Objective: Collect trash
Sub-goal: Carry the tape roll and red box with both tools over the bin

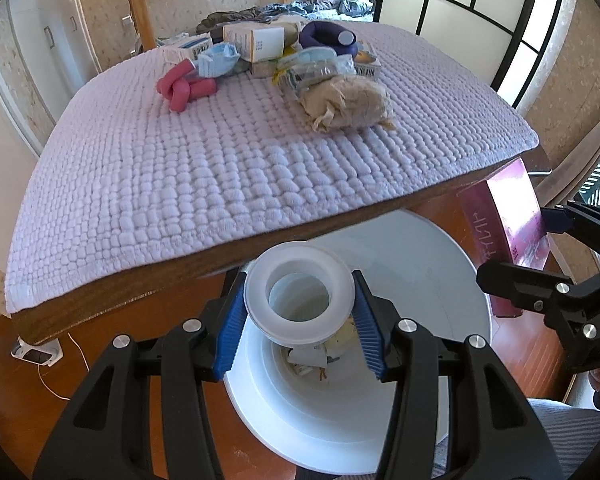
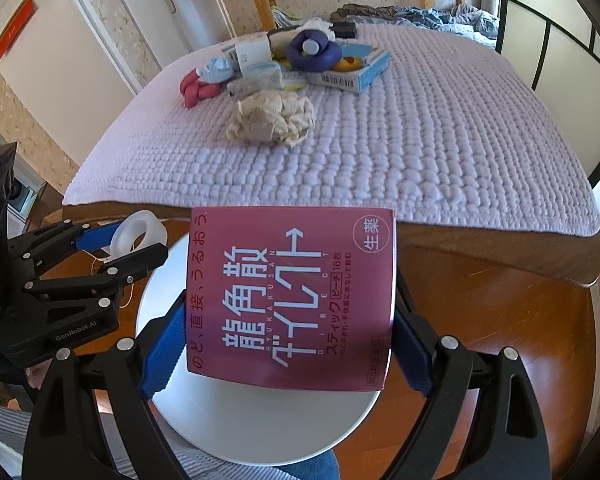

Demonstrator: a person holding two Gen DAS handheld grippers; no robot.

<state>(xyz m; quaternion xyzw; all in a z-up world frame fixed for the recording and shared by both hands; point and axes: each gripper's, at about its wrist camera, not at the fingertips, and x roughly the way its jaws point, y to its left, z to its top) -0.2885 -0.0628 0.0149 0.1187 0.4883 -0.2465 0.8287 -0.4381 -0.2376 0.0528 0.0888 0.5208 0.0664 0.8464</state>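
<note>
My left gripper (image 1: 300, 314) is shut on a white plastic ring-shaped cap (image 1: 300, 285) and holds it above the open white trash bin (image 1: 440, 264), which has paper scraps inside. It also shows at the left of the right wrist view (image 2: 112, 248). My right gripper (image 2: 288, 320) is shut on a flat maroon box with Japanese print (image 2: 290, 296), held over the bin (image 2: 260, 432). The box also shows in the left wrist view (image 1: 504, 216). More trash lies on the bed: a crumpled beige paper wad (image 1: 350, 104) (image 2: 272, 118).
The lilac quilted bed (image 1: 228, 168) carries a pile at its far end: pink foam rollers (image 1: 184, 88), a purple roller (image 1: 328, 36), small cartons (image 1: 256, 42), blue face masks (image 1: 220, 60). The floor is wood, with a cable and charger (image 1: 36, 354) at the left.
</note>
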